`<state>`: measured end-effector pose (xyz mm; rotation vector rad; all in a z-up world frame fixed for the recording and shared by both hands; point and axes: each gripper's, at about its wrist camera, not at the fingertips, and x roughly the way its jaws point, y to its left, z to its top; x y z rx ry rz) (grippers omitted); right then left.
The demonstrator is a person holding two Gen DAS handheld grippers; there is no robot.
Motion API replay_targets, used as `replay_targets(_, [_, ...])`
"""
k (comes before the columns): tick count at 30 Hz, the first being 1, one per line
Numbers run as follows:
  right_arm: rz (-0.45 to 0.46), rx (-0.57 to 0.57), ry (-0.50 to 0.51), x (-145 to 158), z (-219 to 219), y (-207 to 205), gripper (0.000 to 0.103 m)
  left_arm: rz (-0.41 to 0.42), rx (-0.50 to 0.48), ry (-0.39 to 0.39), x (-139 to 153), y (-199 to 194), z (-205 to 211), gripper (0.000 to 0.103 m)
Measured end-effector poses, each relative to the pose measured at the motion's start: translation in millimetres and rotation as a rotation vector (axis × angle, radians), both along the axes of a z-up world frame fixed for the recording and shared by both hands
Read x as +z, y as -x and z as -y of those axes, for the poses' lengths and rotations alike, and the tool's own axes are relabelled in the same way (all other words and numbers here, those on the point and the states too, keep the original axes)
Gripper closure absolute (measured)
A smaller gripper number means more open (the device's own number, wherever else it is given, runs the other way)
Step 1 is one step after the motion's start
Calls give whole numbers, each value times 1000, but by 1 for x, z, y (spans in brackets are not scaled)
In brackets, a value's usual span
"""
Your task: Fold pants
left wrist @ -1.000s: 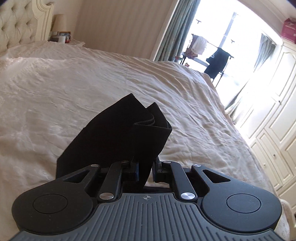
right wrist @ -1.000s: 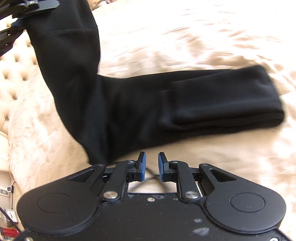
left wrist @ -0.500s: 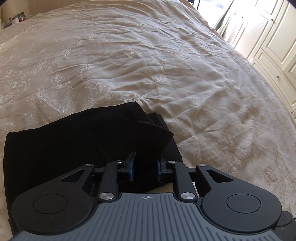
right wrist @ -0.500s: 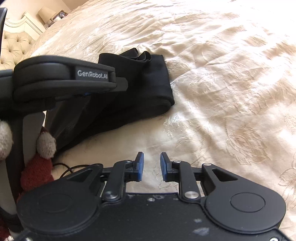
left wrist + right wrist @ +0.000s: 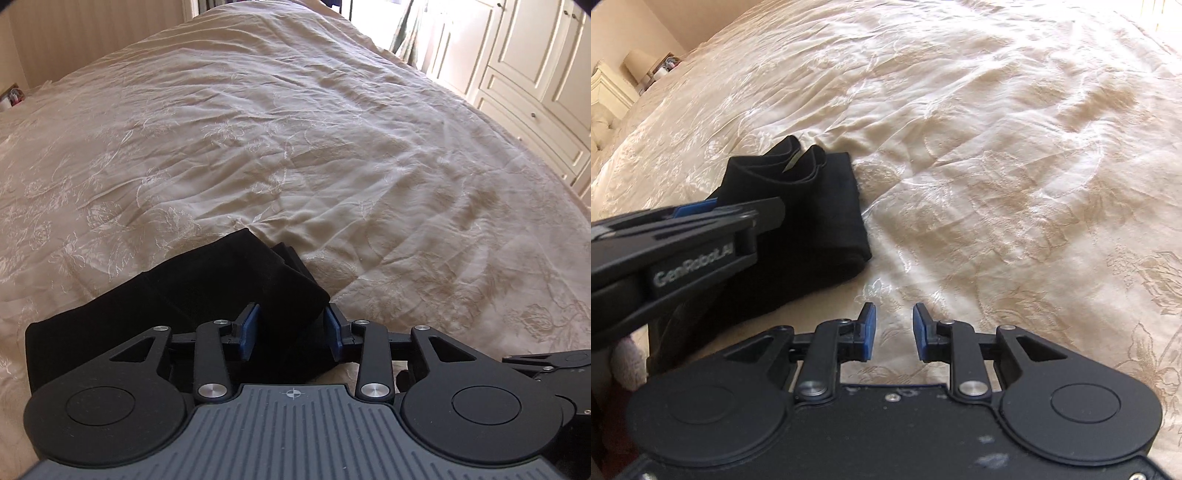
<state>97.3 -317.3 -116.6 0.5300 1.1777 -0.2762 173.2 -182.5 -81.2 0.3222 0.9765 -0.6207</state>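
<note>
The black pants [image 5: 207,291] lie folded in a thick stack on the cream bedspread [image 5: 295,147]. My left gripper [image 5: 291,332] is open, its blue pads wide apart on either side of the stack's near end, which lies loosely between them. In the right wrist view the pants [image 5: 820,206] lie at the left, layered edges at the far end. My right gripper [image 5: 890,332] is open and empty, low over the bare bedspread [image 5: 997,147] right of the pants. The left gripper's body [image 5: 683,243] shows over the pants.
Cream wardrobe doors [image 5: 535,74] stand along the right of the bed. A tufted headboard and a nightstand with a lamp [image 5: 635,66] are at the far left. The right gripper's edge [image 5: 546,365] shows at the lower right in the left wrist view.
My left gripper brought the held pants end down onto the stack and opened its jaws, letting go. My right gripper moved to the right of the pants and opened a little wider.
</note>
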Motion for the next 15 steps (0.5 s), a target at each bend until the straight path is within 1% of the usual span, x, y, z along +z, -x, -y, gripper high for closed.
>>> replay_targets(3, [-2,-33,19,6,9,2,78,-62,7,40,-3,-9,1,64])
replay_targets(5, [-2,-50,30,8,12,3,78,-99,5,91,0,-14,1,64])
replay_targets(7, [-2,-62,38,10,15,5,78,-117,-3,145,7,-15,1,64])
replay_targets(10, [-3,-71,49,11,17,6,78,-117,-22,191,18,-15,-1,62])
replay_targets(13, [-2,-75,57,14,16,7,78,-99,14,214,28,-20,-21,62])
replay_targets(15, [10,-73,68,16,14,4,78,-106,91,220,31,-29,-47,61])
